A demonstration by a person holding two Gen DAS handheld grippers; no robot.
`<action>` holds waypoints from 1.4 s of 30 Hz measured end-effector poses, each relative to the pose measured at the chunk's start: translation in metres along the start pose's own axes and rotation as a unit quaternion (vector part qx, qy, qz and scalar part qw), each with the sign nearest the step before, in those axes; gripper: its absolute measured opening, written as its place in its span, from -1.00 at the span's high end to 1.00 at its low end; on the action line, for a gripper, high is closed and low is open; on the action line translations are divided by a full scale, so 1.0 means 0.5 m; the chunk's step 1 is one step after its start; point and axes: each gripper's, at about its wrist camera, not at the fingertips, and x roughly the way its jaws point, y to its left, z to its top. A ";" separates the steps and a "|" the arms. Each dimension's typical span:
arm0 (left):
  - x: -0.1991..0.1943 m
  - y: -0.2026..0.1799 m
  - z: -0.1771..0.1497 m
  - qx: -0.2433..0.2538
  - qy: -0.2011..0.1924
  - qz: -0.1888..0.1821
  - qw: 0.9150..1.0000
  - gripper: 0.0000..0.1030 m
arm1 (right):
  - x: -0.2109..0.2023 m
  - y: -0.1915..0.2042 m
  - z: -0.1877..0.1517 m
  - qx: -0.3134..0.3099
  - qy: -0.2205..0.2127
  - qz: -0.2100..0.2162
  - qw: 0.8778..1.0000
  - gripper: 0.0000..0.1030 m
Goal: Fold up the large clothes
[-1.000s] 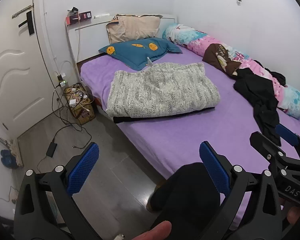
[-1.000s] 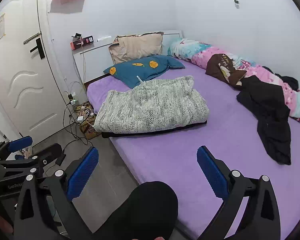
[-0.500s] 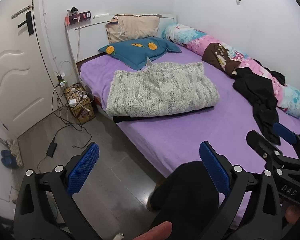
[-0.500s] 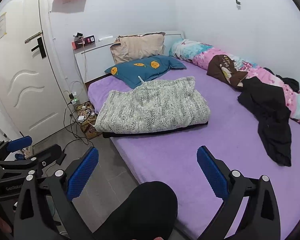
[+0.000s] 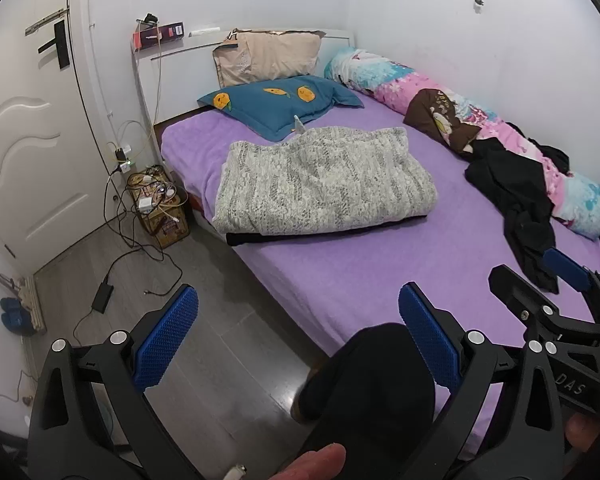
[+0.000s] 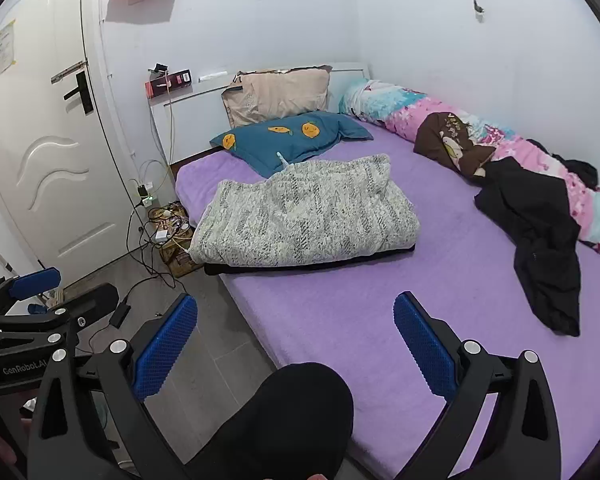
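Teal pillow (image 5: 278, 105) near white door (image 6: 48, 168)

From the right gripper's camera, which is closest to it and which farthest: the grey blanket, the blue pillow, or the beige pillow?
Seen from the right gripper, its fingers open above the bed's near edge:
1. Grey blanket, folded mid-bed, toward the left side.
2. Blue pillow, just behind the blanket.
3. Beige pillow, propped against the headboard at the far end.
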 end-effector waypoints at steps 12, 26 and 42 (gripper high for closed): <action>-0.007 0.007 -0.004 0.003 -0.003 0.013 1.000 -0.88 | -0.001 0.009 0.000 -0.002 0.000 0.003 1.000 -0.88; -0.009 0.004 -0.008 0.004 -0.005 0.013 1.000 -0.88 | -0.001 0.007 0.001 -0.001 -0.001 0.002 1.000 -0.88; -0.011 -0.004 -0.009 0.002 -0.003 0.007 1.000 -0.88 | -0.002 0.007 0.008 -0.001 -0.001 -0.002 1.000 -0.88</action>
